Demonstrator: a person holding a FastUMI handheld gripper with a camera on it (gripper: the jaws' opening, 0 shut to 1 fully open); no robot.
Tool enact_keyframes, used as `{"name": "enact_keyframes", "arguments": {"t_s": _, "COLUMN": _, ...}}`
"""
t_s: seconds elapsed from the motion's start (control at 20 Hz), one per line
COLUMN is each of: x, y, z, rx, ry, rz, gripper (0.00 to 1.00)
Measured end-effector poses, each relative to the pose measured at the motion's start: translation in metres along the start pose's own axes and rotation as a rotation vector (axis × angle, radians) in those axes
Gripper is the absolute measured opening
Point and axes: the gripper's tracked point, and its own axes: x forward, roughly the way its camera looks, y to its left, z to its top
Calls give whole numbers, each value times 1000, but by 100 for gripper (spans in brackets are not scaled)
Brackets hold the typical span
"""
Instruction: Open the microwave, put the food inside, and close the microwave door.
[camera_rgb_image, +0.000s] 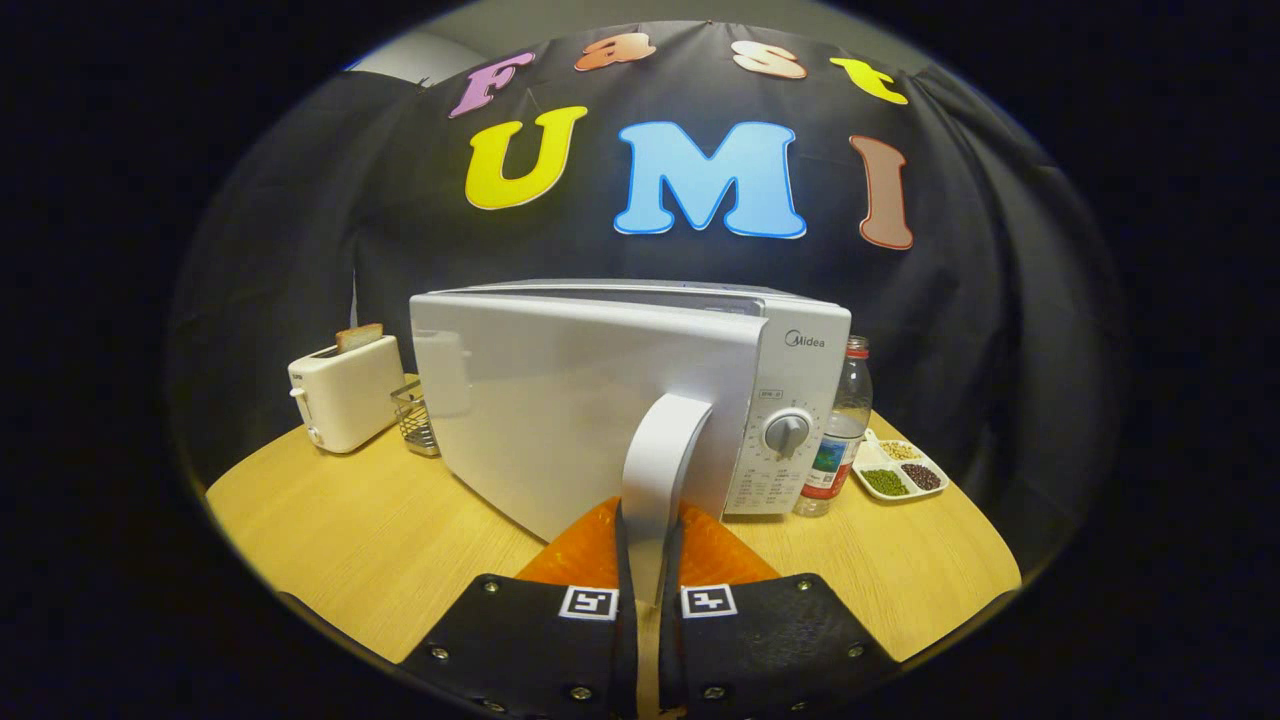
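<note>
Between my fingers (648, 590): the microwave (640, 400) door handle (660, 470), pinched from both sides, door partly swung out. Rigid, smooth, probably slippery; low on the handle looks the best hold.

Wooden table (330, 540), light grain. On it: white microwave (800, 400) mid-table, door (560, 420) swung partly out. White toaster (345, 395) off to one side of it, small wire basket (415, 420) between the two. Other side: plastic bottle (838, 440) just beside the microwave, then a divided tray of beans (900, 468).
</note>
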Motion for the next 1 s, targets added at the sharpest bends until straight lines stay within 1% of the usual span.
{"name": "enact_keyframes", "arguments": {"t_s": 0.35, "x": -35, "y": 37, "z": -11, "rx": 1, "ry": 42, "rz": 25, "gripper": 10}}
{"name": "enact_keyframes", "arguments": {"t_s": 0.55, "x": -53, "y": 61, "z": -17, "rx": -14, "ry": 71, "rz": 68, "gripper": 18}}
{"name": "enact_keyframes", "arguments": {"t_s": 0.65, "x": -63, "y": 73, "z": -20, "rx": -43, "ry": 79, "rz": 87, "gripper": 19}}
{"name": "enact_keyframes", "arguments": {"t_s": 0.7, "x": -67, "y": 79, "z": -22, "rx": -54, "ry": 84, "rz": 96, "gripper": 22}}
{"name": "enact_keyframes", "arguments": {"t_s": 1.0, "x": -91, "y": 115, "z": -32, "rx": -69, "ry": 103, "rz": 145, "gripper": 22}}
